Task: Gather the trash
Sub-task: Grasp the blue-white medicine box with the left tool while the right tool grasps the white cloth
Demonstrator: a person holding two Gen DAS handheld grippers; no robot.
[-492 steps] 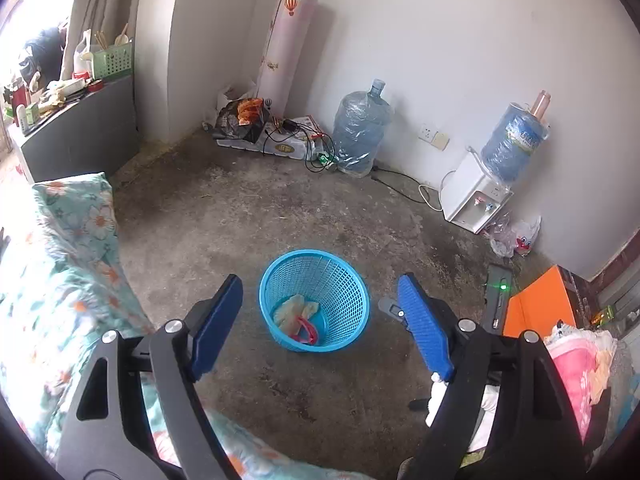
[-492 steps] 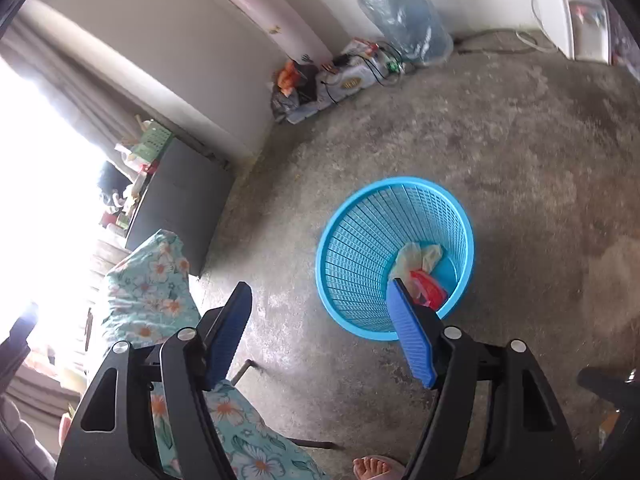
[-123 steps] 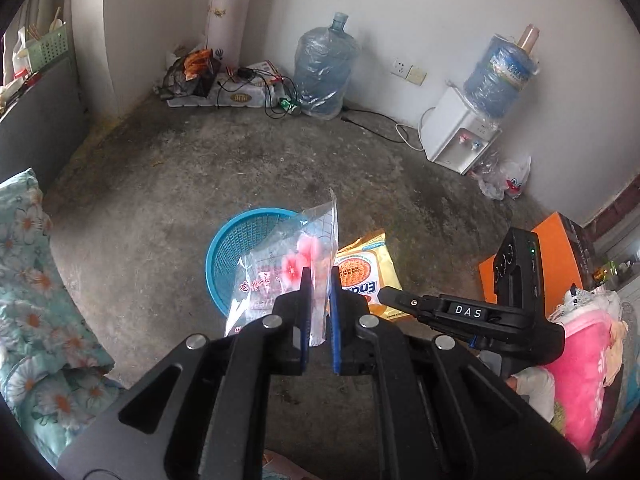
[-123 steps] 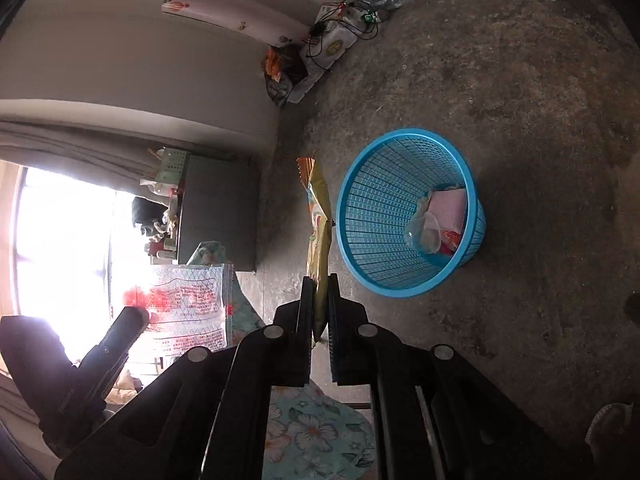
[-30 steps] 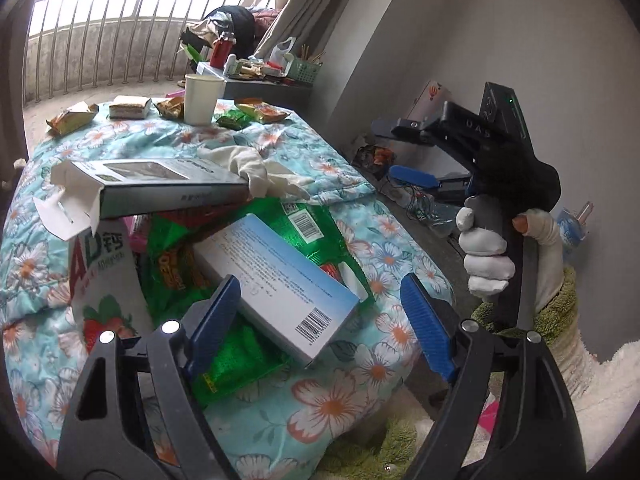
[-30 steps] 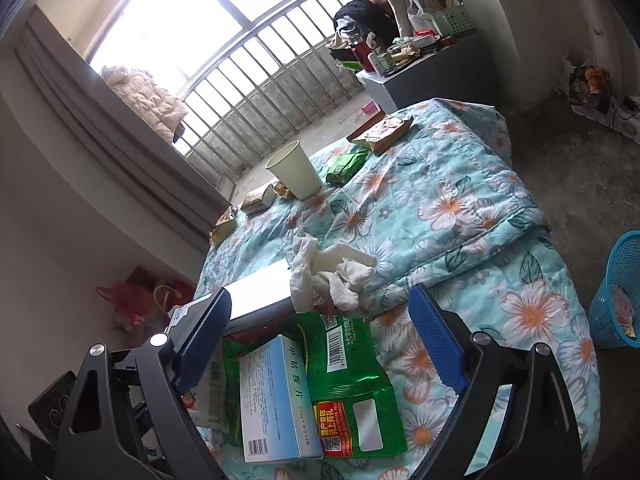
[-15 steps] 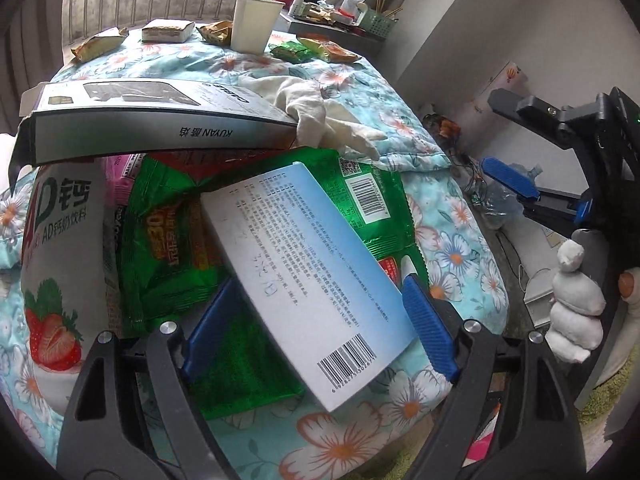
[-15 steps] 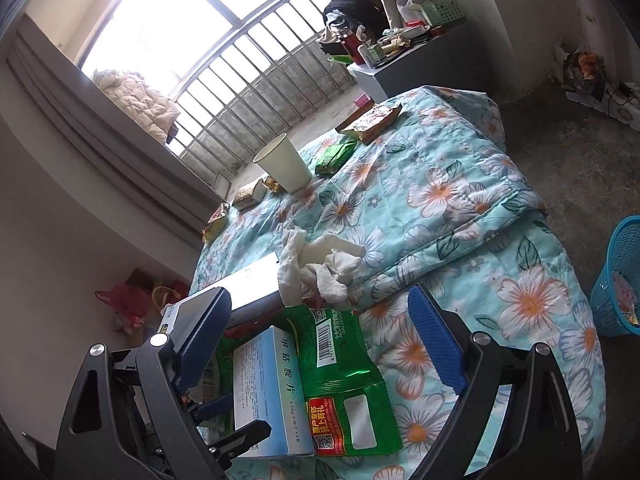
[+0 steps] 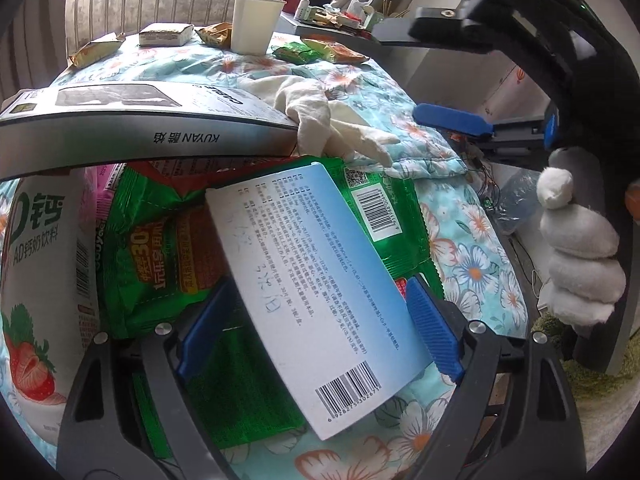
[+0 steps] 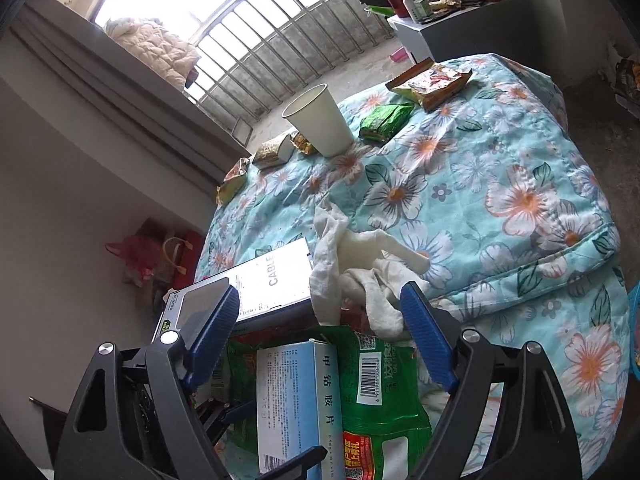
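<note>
**Litter heaped on a floral quilt by the barred window**

A turquoise quilt [image 10: 500, 184] printed with white and orange flowers covers the bed, and rubbish lies all over it. The left gripper [image 9: 316, 328] is spread wide with its blue pads on either side of a pale blue box [image 9: 308, 280] bearing a barcode; whether the pads touch the box cannot be told. The box lies tilted on green snack wrappers [image 9: 160, 248], with a long grey carton [image 9: 132, 124] just behind and a white milk-drink pack [image 9: 36, 264] at the left edge. A crumpled white glove [image 9: 324, 116] rests against the carton's end.

The right gripper [image 10: 320, 336] hangs above the same heap, its jaws apart and holding nothing. Farther up the quilt stand a white paper cup [image 10: 318, 120], a small green packet [image 10: 386, 122] and orange snack bags [image 10: 432, 80]. Beyond the bed, a barred window [image 10: 256, 32] lets in bright daylight, a grey cabinet [image 10: 472, 32] carries clutter, and bare concrete floor [image 10: 596, 120] shows at the right.
</note>
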